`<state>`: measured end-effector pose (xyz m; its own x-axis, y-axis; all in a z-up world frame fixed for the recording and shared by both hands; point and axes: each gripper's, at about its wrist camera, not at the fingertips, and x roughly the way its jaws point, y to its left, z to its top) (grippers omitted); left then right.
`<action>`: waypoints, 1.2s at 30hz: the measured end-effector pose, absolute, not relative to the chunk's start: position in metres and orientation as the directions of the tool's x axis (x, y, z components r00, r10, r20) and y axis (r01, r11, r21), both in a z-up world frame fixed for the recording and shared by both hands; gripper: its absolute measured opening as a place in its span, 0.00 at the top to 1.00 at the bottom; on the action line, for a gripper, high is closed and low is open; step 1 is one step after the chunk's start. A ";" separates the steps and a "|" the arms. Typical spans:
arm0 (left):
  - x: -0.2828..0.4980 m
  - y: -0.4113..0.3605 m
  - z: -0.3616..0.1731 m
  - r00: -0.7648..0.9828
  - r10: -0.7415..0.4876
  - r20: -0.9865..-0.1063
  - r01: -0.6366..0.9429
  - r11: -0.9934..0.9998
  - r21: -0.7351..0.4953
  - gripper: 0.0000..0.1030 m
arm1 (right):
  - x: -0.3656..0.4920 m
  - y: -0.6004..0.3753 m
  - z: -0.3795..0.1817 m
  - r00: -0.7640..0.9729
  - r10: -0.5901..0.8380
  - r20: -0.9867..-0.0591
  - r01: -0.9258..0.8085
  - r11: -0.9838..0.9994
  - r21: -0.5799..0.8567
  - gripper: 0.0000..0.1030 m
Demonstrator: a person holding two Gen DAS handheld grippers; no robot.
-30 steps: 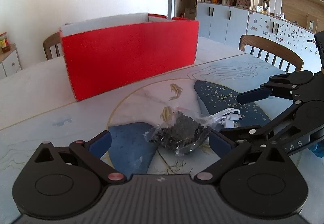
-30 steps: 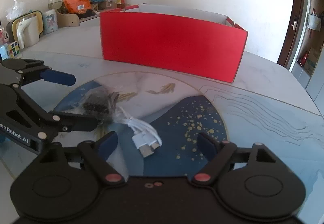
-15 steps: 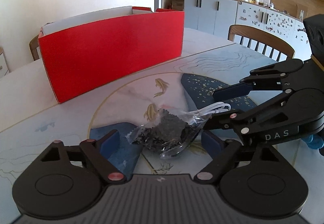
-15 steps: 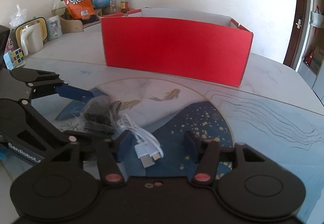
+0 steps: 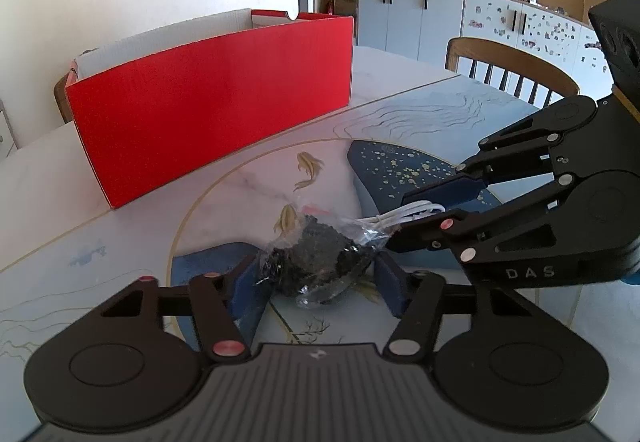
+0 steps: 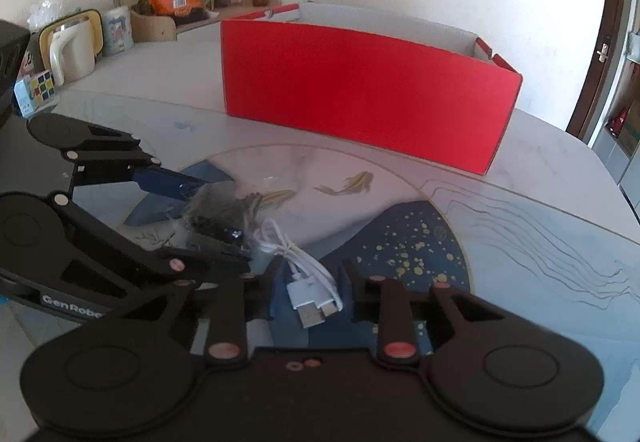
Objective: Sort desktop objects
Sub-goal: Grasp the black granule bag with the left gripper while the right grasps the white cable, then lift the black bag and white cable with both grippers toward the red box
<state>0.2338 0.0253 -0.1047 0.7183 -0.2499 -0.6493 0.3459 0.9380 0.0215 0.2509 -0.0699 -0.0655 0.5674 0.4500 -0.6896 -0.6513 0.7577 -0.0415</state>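
Two grippers sit low on a pale table (image 5: 132,202) painted with blue shapes and gold fish. At the bottom middle of the left view, the left gripper (image 5: 316,278) squeezes a clear bag of dark bits (image 5: 320,262). In the right view, the right gripper (image 6: 310,282) has its fingers closing in beside a white cable (image 6: 308,282), maybe touching. Farther back stands a red box (image 5: 212,102). Cupboards (image 5: 408,18) line the far wall.

We found the box (image 5: 212,102) standing on the tabletop (image 5: 420,114) behind everything. Before it lay the bag (image 5: 320,258) between our left gripper's (image 5: 316,282) jaws, with the cable (image 6: 304,274) just right of it, between our right gripper's (image 6: 310,284) jaws.
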 end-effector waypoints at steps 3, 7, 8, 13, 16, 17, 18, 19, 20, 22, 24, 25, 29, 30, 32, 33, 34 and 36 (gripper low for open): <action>0.236 0.023 -0.102 0.701 -0.243 -0.670 0.345 0.938 0.021 0.49 | 0.250 -0.067 -0.063 0.558 0.435 -0.707 -0.652 0.756 -0.049 0.79; 0.238 0.023 -0.098 0.684 -0.229 -0.693 0.342 0.939 0.026 0.56 | 0.251 -0.062 -0.060 0.550 0.406 -0.730 -0.644 0.763 -0.061 0.80; 0.238 0.022 -0.097 0.681 -0.222 -0.697 0.340 0.940 0.032 0.57 | 0.251 -0.061 -0.059 0.546 0.401 -0.735 -0.642 0.764 -0.059 0.80; 0.238 0.025 -0.093 0.674 -0.213 -0.707 0.309 0.951 0.008 0.59 | 0.247 -0.061 -0.058 0.536 0.391 -0.748 -0.646 0.760 -0.065 0.81; 0.237 0.028 -0.089 0.680 -0.210 -0.702 0.293 0.956 -0.001 0.59 | 0.245 -0.062 -0.056 0.539 0.385 -0.749 -0.638 0.767 -0.065 0.81; 0.236 0.028 -0.087 0.682 -0.208 -0.701 0.292 0.956 0.001 0.59 | 0.245 -0.063 -0.055 0.538 0.387 -0.748 -0.637 0.768 -0.061 0.81; 0.235 0.028 -0.086 0.684 -0.207 -0.700 0.291 0.957 0.002 0.60 | 0.245 -0.063 -0.054 0.537 0.390 -0.748 -0.636 0.769 -0.056 0.81; 0.234 0.029 -0.084 0.686 -0.206 -0.698 0.290 0.957 0.003 0.60 | 0.245 -0.064 -0.053 0.539 0.390 -0.747 -0.635 0.771 -0.055 0.81; 0.234 0.029 -0.083 0.688 -0.204 -0.696 0.288 0.958 0.004 0.60 | 0.245 -0.064 -0.051 0.541 0.392 -0.744 -0.633 0.772 -0.054 0.81; 0.233 0.030 -0.080 0.690 -0.202 -0.695 0.281 0.960 0.001 0.60 | 0.244 -0.065 -0.048 0.544 0.395 -0.741 -0.630 0.775 -0.050 0.81; 0.232 0.030 -0.077 0.694 -0.201 -0.692 0.278 0.961 -0.001 0.60 | 0.244 -0.066 -0.045 0.549 0.397 -0.736 -0.628 0.777 -0.050 0.81; 0.231 0.030 -0.076 0.695 -0.200 -0.691 0.277 0.961 0.000 0.60 | 0.244 -0.067 -0.044 0.550 0.397 -0.735 -0.627 0.777 -0.049 0.82; 0.229 0.031 -0.071 0.697 -0.201 -0.688 0.273 0.962 -0.005 0.60 | 0.243 -0.069 -0.040 0.549 0.396 -0.736 -0.627 0.778 -0.049 0.82; 0.229 0.031 -0.070 0.696 -0.202 -0.689 0.271 0.963 -0.009 0.60 | 0.243 -0.069 -0.038 0.548 0.399 -0.735 -0.629 0.776 -0.047 0.82; 0.228 0.031 -0.068 0.697 -0.200 -0.688 0.266 0.964 -0.011 0.60 | 0.242 -0.070 -0.036 0.547 0.404 -0.733 -0.633 0.773 -0.047 0.82; 0.227 0.031 -0.067 0.697 -0.200 -0.689 0.265 0.964 -0.012 0.60 | 0.242 -0.070 -0.034 0.547 0.405 -0.732 -0.634 0.771 -0.047 0.82; 0.227 0.031 -0.066 0.696 -0.200 -0.690 0.263 0.965 -0.015 0.60 | 0.242 -0.070 -0.033 0.547 0.405 -0.733 -0.636 0.770 -0.049 0.82; 0.226 0.031 -0.064 0.697 -0.197 -0.690 0.258 0.966 -0.015 0.60 | 0.241 -0.071 -0.032 0.547 0.410 -0.730 -0.642 0.765 -0.051 0.83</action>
<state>0.2255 0.0306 -0.0639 0.6968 -0.1965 -0.6898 0.2580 0.9660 -0.0146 0.2413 -0.0713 -0.0320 0.5469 0.4101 -0.7299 -0.6417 0.7653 -0.0509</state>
